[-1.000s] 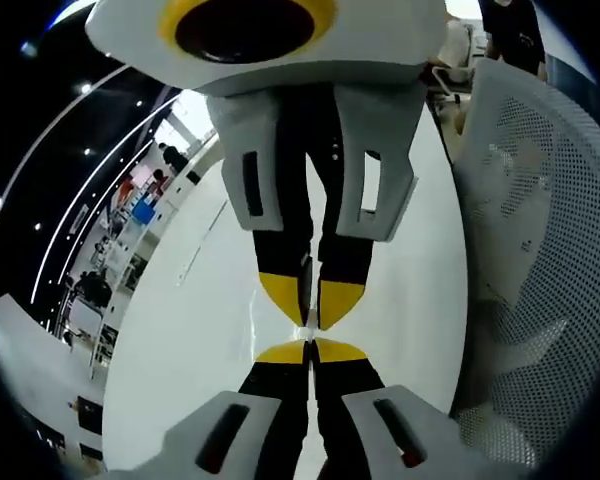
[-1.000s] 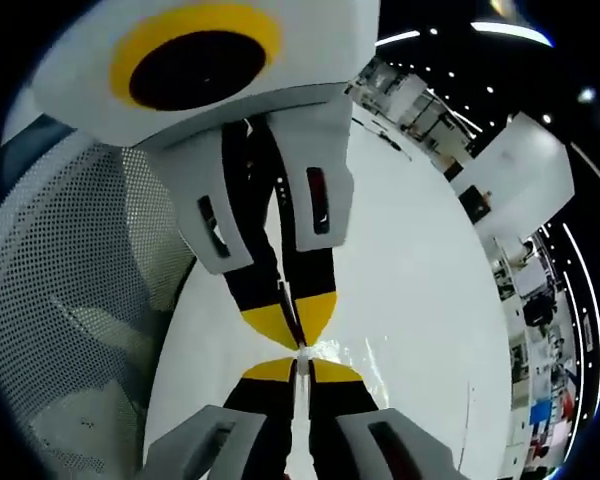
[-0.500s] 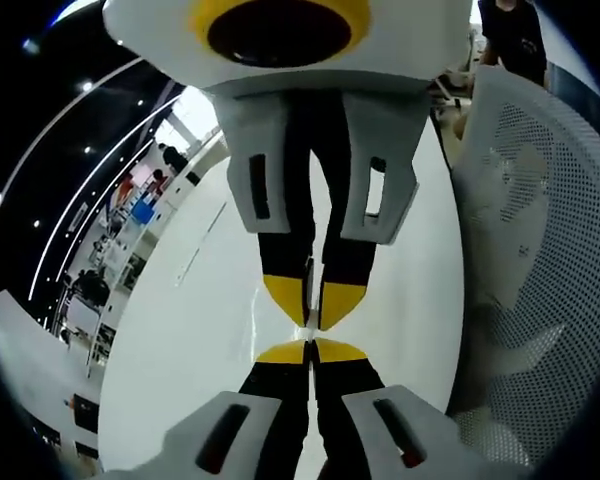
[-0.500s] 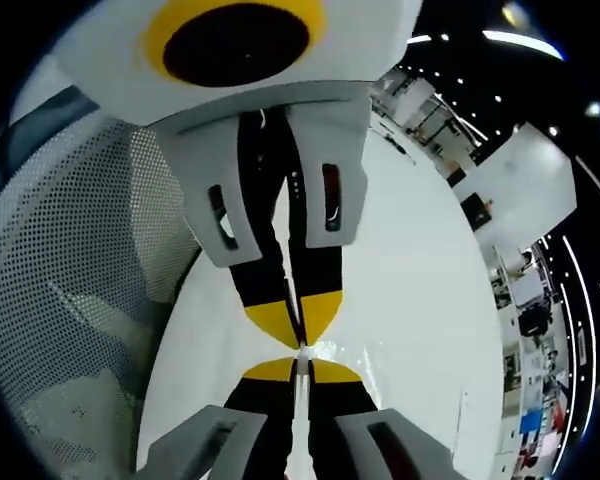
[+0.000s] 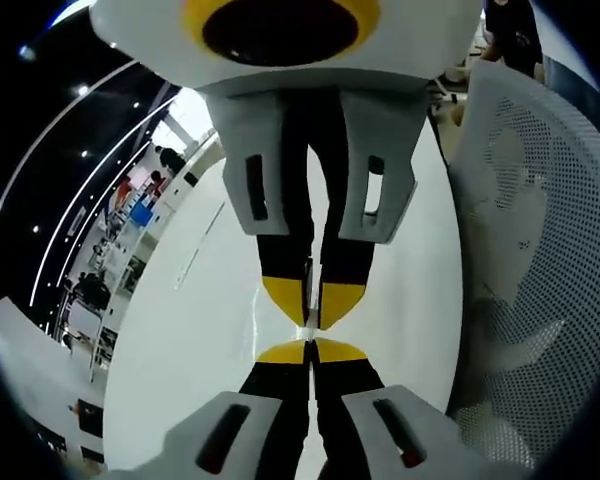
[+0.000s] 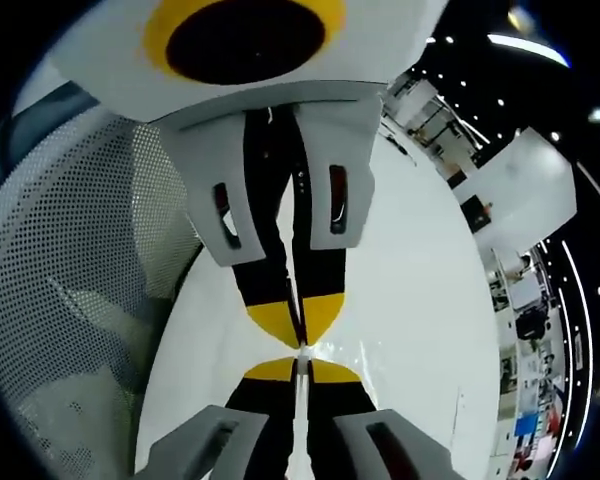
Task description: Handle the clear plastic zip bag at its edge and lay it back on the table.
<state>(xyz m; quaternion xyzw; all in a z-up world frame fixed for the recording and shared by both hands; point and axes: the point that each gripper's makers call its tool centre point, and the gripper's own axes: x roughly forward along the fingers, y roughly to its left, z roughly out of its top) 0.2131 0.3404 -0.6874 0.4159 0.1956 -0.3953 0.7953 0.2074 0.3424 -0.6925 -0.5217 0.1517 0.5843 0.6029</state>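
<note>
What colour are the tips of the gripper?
Yellow, on black fingers. The left gripper shows it best in the left gripper view.

Zip bag (image 6: 365,357): only faint glints beside the right gripper (image 6: 300,352); outline indiscernible. Mesh chair (image 5: 540,250) beside it: cut off by the frame edge.

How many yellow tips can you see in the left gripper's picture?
4. Two yellow tips on the left gripper rise from the bottom; two on the right gripper point down from above, meeting them tip to tip over the white table.
</note>
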